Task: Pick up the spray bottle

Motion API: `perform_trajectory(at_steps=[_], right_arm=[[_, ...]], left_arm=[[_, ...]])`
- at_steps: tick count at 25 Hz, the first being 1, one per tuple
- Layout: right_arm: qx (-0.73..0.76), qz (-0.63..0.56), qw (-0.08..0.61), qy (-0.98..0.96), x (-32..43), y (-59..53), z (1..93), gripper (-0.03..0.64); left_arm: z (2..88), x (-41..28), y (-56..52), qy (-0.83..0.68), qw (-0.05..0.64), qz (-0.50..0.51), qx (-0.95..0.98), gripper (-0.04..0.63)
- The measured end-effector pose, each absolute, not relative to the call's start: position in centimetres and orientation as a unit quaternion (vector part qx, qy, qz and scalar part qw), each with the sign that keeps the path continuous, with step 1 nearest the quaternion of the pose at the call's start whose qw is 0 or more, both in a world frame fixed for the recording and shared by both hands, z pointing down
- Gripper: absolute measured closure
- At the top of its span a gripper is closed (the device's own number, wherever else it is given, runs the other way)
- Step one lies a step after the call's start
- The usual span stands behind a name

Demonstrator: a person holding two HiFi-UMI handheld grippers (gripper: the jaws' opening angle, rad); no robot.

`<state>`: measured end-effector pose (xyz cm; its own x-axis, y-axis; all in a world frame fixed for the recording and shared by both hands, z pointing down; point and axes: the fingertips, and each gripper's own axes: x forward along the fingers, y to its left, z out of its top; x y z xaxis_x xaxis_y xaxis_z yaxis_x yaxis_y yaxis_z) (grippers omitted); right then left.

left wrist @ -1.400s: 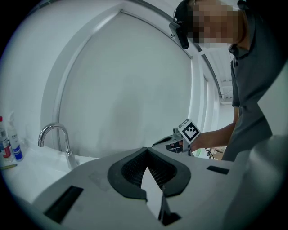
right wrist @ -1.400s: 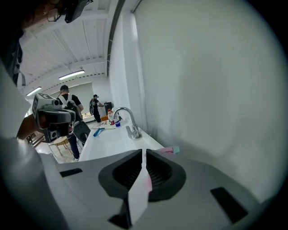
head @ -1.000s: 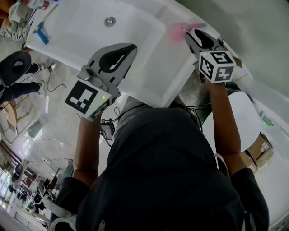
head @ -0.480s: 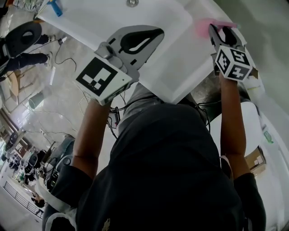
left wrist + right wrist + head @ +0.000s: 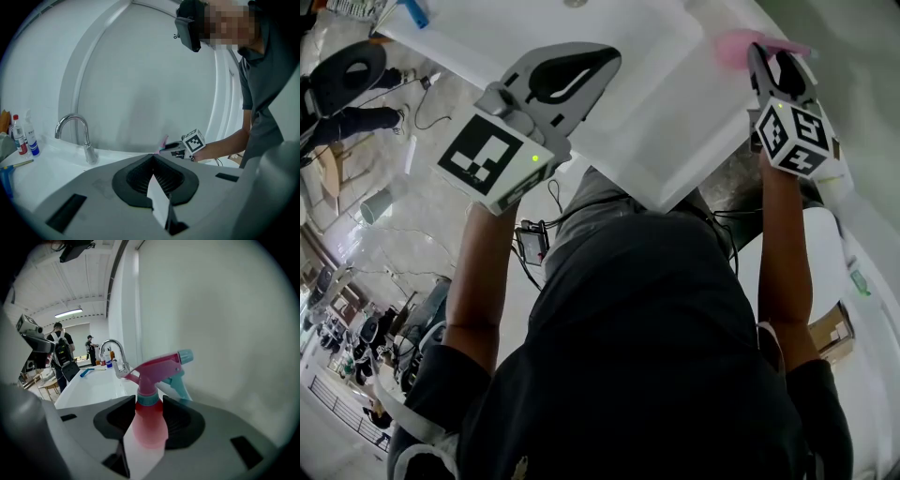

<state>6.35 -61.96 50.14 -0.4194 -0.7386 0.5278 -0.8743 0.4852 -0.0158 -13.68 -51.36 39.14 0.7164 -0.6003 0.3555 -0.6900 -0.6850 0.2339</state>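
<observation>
From the head view, the person in a dark shirt (image 5: pixel 656 356) leans over a white sink (image 5: pixel 487 42) set in a white bench (image 5: pixel 712 103). The left gripper (image 5: pixel 614 54) hangs over the near edge of the sink, its fingers pressed together at the tips with nothing in them. The right gripper (image 5: pixel 776 56) reaches to the far right corner of the bench. There the pink spray bottle (image 5: pixel 733 42) shows beside and between its fingers.

In the left gripper view, the two dark pads meet at their tips and hold nothing. Beyond them a curved metal tap (image 5: pixel 87 149) rises from the sink's back edge. A few small bottles (image 5: pixel 21 136) stand at the far left. Off to the right, the right gripper (image 5: pixel 169 147) points at the pink bottle.

In the right gripper view, the spray bottle (image 5: pixel 157 369) stands upright, close to a white wall (image 5: pixel 225 310). It has a pink head, a teal trigger (image 5: pixel 180 380) and a teal collar. The fingers are spread, one on each side of the bottle's neck and right beside it. They have just been closing a little, with the bottle between them. The tap (image 5: pixel 123 363) stands behind the bottle to the left.
</observation>
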Motion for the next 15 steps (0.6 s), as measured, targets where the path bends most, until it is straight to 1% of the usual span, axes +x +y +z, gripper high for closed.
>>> perform_trajectory(at_steps=[6, 15], right_arm=[[0.487, 0.136, 0.202, -0.838, 6.2, -60.4, 46.5, 0.433], [0.487, 0.097, 0.149, -0.855, 6.5, -57.4, 37.3, 0.433]], left_arm=[[38.3, -14.2, -50.3, -0.357, 0.156, 0.121, 0.913, 0.591], [35.8, -13.3, -48.3, -0.345, 0.131, 0.114, 0.922, 0.591]])
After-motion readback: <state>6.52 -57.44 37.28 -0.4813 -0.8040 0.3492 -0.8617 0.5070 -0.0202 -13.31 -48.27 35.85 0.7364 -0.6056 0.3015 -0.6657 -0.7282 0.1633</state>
